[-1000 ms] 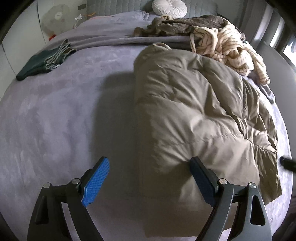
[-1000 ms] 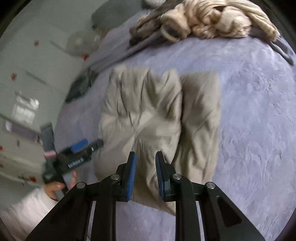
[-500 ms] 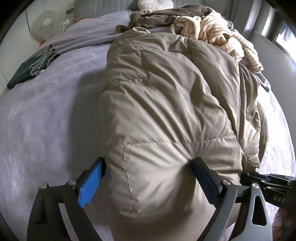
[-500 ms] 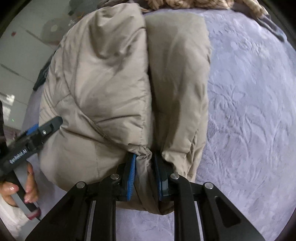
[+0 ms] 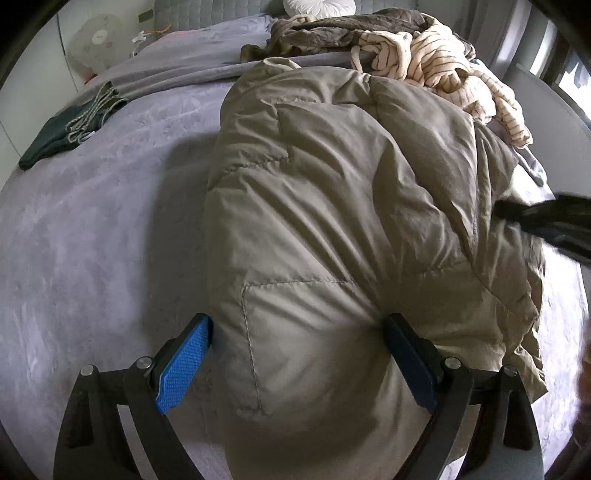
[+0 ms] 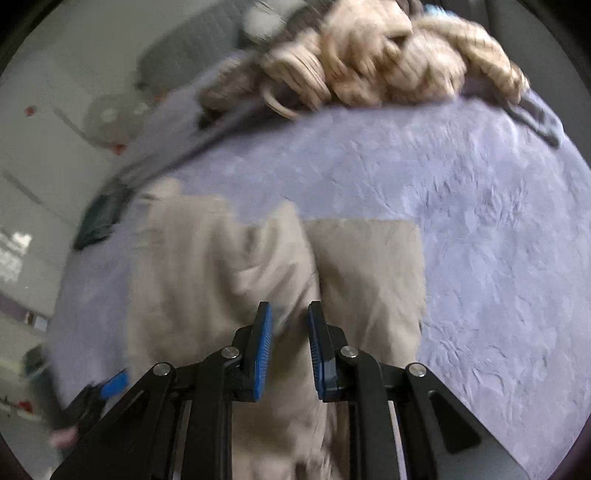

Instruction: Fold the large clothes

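Observation:
A puffy khaki jacket [image 5: 332, 221] lies folded lengthwise on the lilac bed cover [image 5: 92, 258]. My left gripper [image 5: 297, 358] stands wide open, and the jacket's near end bulges between its blue pads, touching both. The right wrist view is blurred. There my right gripper [image 6: 290, 347] hangs over the jacket [image 6: 229, 277] near the seam between its two folded halves. Its pads stand a narrow gap apart, and I see nothing pinched between them. In the left wrist view the right gripper [image 5: 546, 221] is a dark blur over the jacket's right side.
A heap of cream striped and brown clothes [image 5: 443, 62] lies at the far end of the bed. A folded dark green garment [image 5: 70, 129] rests at the far left. A white round pillow [image 5: 319, 5] and a fan [image 5: 96, 40] are beyond.
My left gripper slid forward until the jacket's end filled its gap. The right gripper dropped onto the jacket's fold with cloth between its pads, then drew back from it.

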Demonstrator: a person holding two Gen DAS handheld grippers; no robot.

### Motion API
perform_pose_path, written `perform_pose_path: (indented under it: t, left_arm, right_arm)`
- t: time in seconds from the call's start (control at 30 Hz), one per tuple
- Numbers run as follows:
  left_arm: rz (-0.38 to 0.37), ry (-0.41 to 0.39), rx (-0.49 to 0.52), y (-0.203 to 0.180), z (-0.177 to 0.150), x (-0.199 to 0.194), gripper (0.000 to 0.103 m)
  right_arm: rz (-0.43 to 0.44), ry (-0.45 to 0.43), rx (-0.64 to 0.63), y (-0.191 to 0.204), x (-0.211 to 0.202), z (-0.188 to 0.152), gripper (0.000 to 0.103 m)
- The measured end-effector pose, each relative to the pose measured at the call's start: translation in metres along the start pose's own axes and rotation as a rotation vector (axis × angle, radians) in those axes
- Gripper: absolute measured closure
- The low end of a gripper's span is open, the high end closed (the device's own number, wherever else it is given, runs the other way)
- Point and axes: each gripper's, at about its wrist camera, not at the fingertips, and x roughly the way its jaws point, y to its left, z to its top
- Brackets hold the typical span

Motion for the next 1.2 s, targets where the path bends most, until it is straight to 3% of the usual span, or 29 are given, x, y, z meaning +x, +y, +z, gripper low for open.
perform_pose_path:
  t: [0.07, 0.17, 0.4, 0.6, 0.8, 0.83, 0.9, 0.93, 0.97, 1.03, 1.1, 1.17, 1.2]
  left_arm:
    - [-0.008, 0.001, -0.004, 0.000, 0.001, 0.000, 0.008]
    - [-0.005, 0.006, -0.004, -0.001, 0.002, -0.001, 0.008]
    - [0.008, 0.032, -0.006, 0.002, 0.003, -0.011, 0.008]
    - [0.026, 0.044, 0.016, 0.002, -0.002, -0.034, 0.008]
    - [0.036, 0.022, 0.014, 0.006, -0.013, -0.081, 0.008]
    - [0.037, 0.012, 0.010, 0.007, -0.014, -0.089, 0.004]
    - [0.046, -0.016, 0.001, 0.008, -0.019, -0.110, 0.000]
    - [0.047, -0.025, -0.001, 0.009, -0.021, -0.118, 0.000]
    - [0.048, -0.032, -0.004, 0.009, -0.022, -0.126, 0.000]
    - [0.047, -0.039, -0.013, 0.011, -0.024, -0.140, 0.000]
    - [0.056, -0.045, -0.024, 0.013, -0.027, -0.152, 0.000]
    - [0.077, -0.060, -0.024, 0.013, -0.030, -0.164, 0.000]
    - [0.088, -0.068, -0.026, 0.014, -0.032, -0.169, 0.000]
  right_arm:
    - [-0.012, 0.060, 0.041, -0.007, 0.025, 0.001, 0.083]
    - [-0.011, 0.074, 0.054, -0.015, 0.038, -0.001, 0.083]
    - [0.002, 0.091, 0.048, -0.008, 0.025, 0.005, 0.079]
    - [0.017, 0.096, 0.032, 0.002, -0.015, -0.022, 0.079]
    - [-0.002, 0.107, -0.005, 0.017, -0.064, -0.060, 0.079]
    - [-0.006, 0.105, -0.008, 0.019, -0.074, -0.068, 0.079]
    - [-0.013, 0.096, -0.008, 0.024, -0.090, -0.078, 0.068]
    - [-0.019, 0.081, -0.007, 0.026, -0.101, -0.083, 0.056]
    - [-0.023, 0.062, -0.010, 0.028, -0.111, -0.087, 0.051]
    - [-0.043, 0.025, -0.022, 0.033, -0.128, -0.093, 0.050]
    - [-0.075, -0.005, -0.038, 0.038, -0.143, -0.097, 0.042]
    - [-0.109, -0.047, -0.060, 0.045, -0.157, -0.102, 0.023]
    - [-0.122, -0.062, -0.073, 0.046, -0.161, -0.102, 0.020]
